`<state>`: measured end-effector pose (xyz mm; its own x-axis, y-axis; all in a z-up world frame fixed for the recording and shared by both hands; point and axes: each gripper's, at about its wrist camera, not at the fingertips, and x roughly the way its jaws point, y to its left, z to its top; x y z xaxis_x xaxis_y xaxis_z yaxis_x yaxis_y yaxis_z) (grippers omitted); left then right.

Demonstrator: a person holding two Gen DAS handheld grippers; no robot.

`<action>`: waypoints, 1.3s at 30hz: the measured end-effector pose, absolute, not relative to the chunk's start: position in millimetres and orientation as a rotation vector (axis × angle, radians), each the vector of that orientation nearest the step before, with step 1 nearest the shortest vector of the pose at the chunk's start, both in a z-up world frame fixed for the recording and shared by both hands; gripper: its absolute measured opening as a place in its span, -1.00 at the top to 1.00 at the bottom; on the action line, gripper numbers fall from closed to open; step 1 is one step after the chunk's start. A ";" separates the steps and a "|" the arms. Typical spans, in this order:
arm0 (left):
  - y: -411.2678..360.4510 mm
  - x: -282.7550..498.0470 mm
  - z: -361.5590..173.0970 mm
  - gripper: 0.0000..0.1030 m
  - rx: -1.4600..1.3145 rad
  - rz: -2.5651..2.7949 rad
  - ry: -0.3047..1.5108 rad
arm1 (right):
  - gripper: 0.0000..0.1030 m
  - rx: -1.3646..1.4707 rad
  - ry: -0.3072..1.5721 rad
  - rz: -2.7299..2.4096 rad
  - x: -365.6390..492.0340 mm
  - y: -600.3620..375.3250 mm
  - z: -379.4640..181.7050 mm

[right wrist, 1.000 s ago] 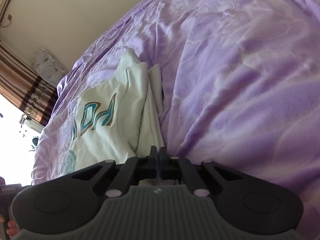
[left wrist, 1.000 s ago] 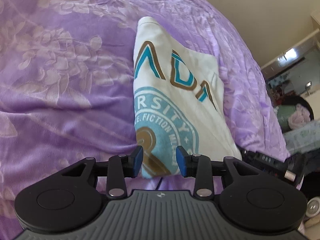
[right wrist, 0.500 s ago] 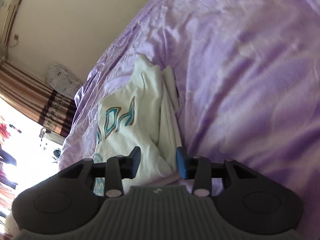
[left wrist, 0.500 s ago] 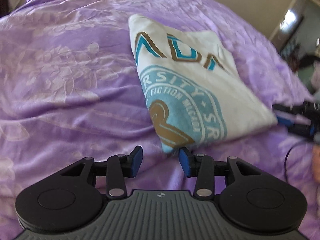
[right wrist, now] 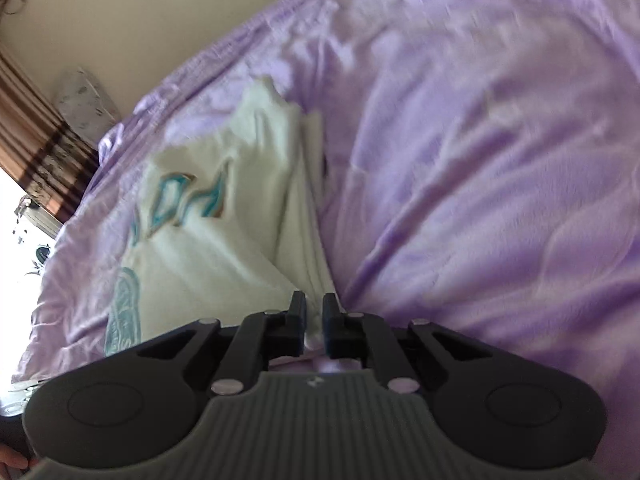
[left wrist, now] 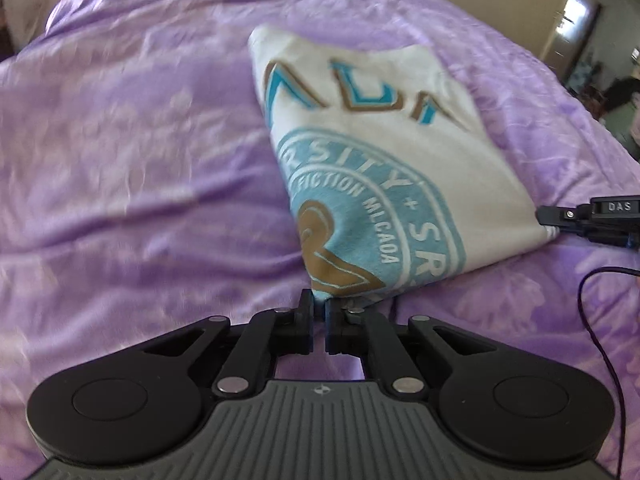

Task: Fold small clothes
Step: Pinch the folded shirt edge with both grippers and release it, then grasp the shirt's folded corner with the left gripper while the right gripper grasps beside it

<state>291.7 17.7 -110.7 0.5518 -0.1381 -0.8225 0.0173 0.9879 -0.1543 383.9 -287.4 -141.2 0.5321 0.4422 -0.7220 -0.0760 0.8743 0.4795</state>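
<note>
Fabric sits pinched at both near corners. Low in the left wrist view, the left gripper (left wrist: 319, 307) has just closed its jaws on the bottom corner of the white T-shirt (left wrist: 384, 152), right at the edge of the brown and teal print. Low in the right wrist view, the right gripper (right wrist: 314, 312) has likewise just closed, with a bunch of the shirt's stacked white layers caught between its pads. From the left camera, that second tool appears at the right edge of the frame, meeting the shirt's right corner.

Beyond the jaws, the shirt lies as a narrow panel running up the middle of the frame on the purple bedspread (left wrist: 120, 160). Its sides look already folded in, since the right view shows several layers stacked along one long edge and the printed lettering is cut off at the fold lines. So the lengthwise folds appear done.

What seems left is the crosswise fold: carrying this held end over toward the far end in the upper part of the frame, then releasing and smoothing. The far end rests flat, untouched.
</note>
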 end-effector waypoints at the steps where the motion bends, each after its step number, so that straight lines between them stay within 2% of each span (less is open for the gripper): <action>1: 17.8 290.4 -113.7 0.91 -0.149 -0.075 0.982 | 0.98 0.415 0.968 0.316 384.5 -287.2 -142.0; 5: 9.6 282.9 -117.7 0.92 -0.158 -0.015 0.976 | 0.98 0.387 0.968 0.308 385.8 -284.6 -143.3; 8: 14.1 280.9 -123.7 1.00 -0.169 0.036 1.028 | 0.97 0.373 0.968 0.300 387.6 -282.0 -143.5; 13: 31.3 261.2 -114.5 1.00 -0.271 0.028 0.975 | 0.93 0.352 0.968 0.291 385.7 -278.9 -137.0; 15: 33.7 257.5 -107.5 1.00 -0.258 0.031 0.955 | 0.84 0.344 0.947 0.280 383.1 -278.6 -129.8; 16: 36.5 256.1 -103.6 1.00 -0.263 0.036 0.941 | 0.67 0.334 0.932 0.273 381.5 -278.4 -125.7; 21: 52.4 258.5 -78.1 0.93 -0.341 0.073 0.821 | 0.45 0.340 0.864 0.259 381.8 -281.9 -111.0; 25: 62.7 277.2 -66.3 0.72 -0.391 0.053 0.784 | 0.23 0.361 0.819 0.318 392.8 -276.7 -104.0; 28: 68.8 292.1 -67.4 0.70 -0.440 0.059 0.767 | 0.12 0.373 0.782 0.341 406.4 -271.4 -100.3; 33: 71.0 317.6 -74.6 0.68 -0.487 0.032 0.768 | 0.15 0.441 0.767 0.376 433.9 -264.0 -100.9; 35: 69.5 328.1 -77.8 0.68 -0.493 0.017 0.768 | 0.33 0.430 0.764 0.406 443.6 -253.6 -98.9; 39: 67.1 354.7 -81.0 0.68 -0.499 -0.062 0.741 | 0.52 0.324 0.754 0.435 458.7 -226.5 -95.5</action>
